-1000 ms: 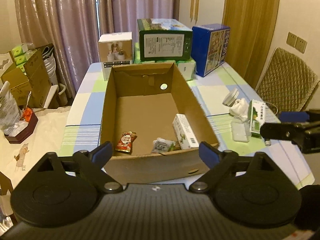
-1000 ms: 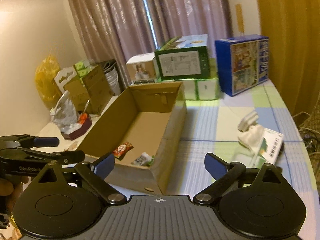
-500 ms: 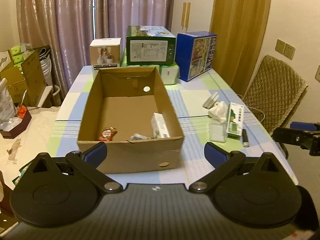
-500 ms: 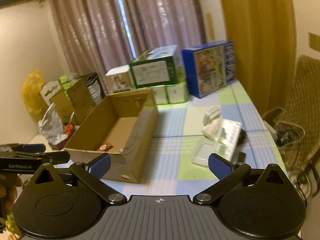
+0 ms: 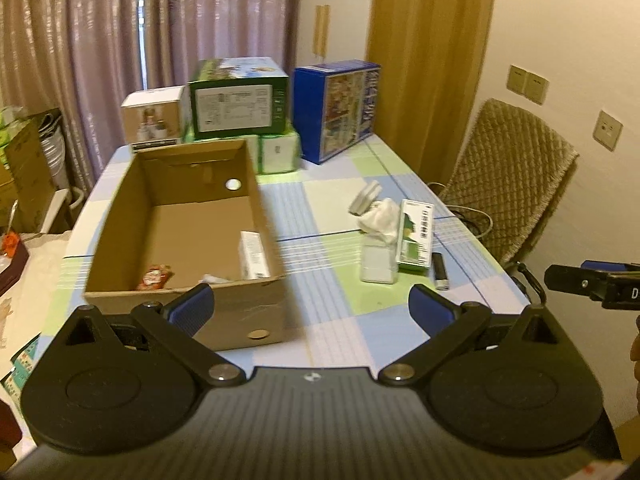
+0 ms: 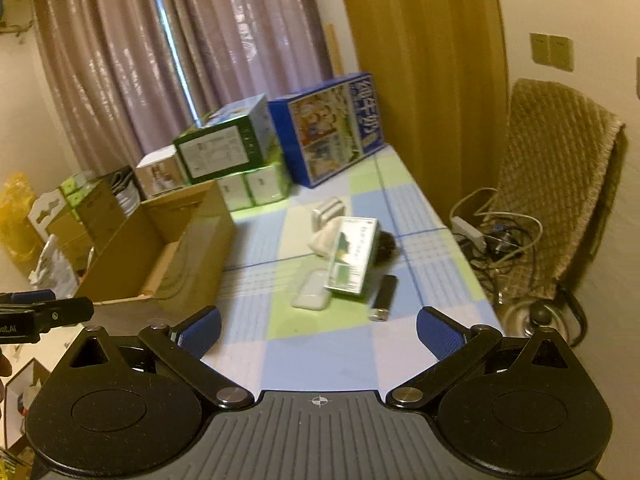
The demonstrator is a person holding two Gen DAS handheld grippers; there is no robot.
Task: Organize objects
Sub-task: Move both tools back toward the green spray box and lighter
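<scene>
Mauve curtains (image 5: 120, 40) hang behind a desk (image 5: 340, 344) covered in a blue, green and white checked cloth. Both pairs of tongs hover above its near edge with their blue pads spread wide and nothing between them: the left tongs (image 5: 312, 308) and the right tongs (image 6: 318, 328).

Ahead of the left tongs and slightly to their left sits an open cardboard box (image 5: 240, 320). Inside it lie a red snack packet (image 5: 154, 276), a white carton (image 5: 253, 254) leaning on the right wall, and a crumpled white wrapper (image 5: 214, 279).

Straight ahead of the right tongs lies a loose cluster on the cloth: a green and white carton (image 6: 352, 254) resting partly on a clear flat case (image 6: 312, 290), a black lighter (image 6: 383, 296) just to its right, a white cloth wad (image 6: 324, 240) behind it, and a small grey ribbed item (image 6: 328, 210) farther back; I cannot tell what that is.

Beyond both tongs, stacked boxes (image 5: 238, 108) line the far end, a blue one (image 5: 338, 108) among them. Off to the right stands a quilted chair (image 6: 560, 184).
</scene>
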